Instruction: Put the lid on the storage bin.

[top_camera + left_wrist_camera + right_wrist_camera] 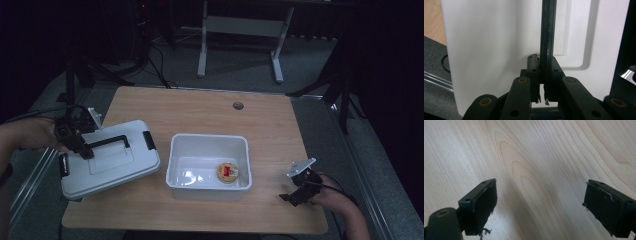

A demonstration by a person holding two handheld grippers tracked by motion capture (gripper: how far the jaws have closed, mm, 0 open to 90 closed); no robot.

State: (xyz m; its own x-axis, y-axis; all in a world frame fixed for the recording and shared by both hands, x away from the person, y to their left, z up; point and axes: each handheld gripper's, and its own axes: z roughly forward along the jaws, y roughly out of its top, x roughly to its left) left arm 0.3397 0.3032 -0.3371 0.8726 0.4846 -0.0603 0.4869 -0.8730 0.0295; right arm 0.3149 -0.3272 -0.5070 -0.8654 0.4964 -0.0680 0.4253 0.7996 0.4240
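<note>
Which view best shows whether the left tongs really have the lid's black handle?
The left gripper view: the left tongs are shut on the black handle, close up against the white lid. The high view shows the same grip small and dim, lid tilted left of the white bin. The right gripper view shows open tongs over bare table.

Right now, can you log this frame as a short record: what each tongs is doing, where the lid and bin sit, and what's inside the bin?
left tongs: shut on the lid's black handle
lid: white, left of the bin, hangs over the table's left edge
right tongs: open, nothing between them, over bare table
bin: white, open, mid-table
contents: one small round item with a red mark
</note>
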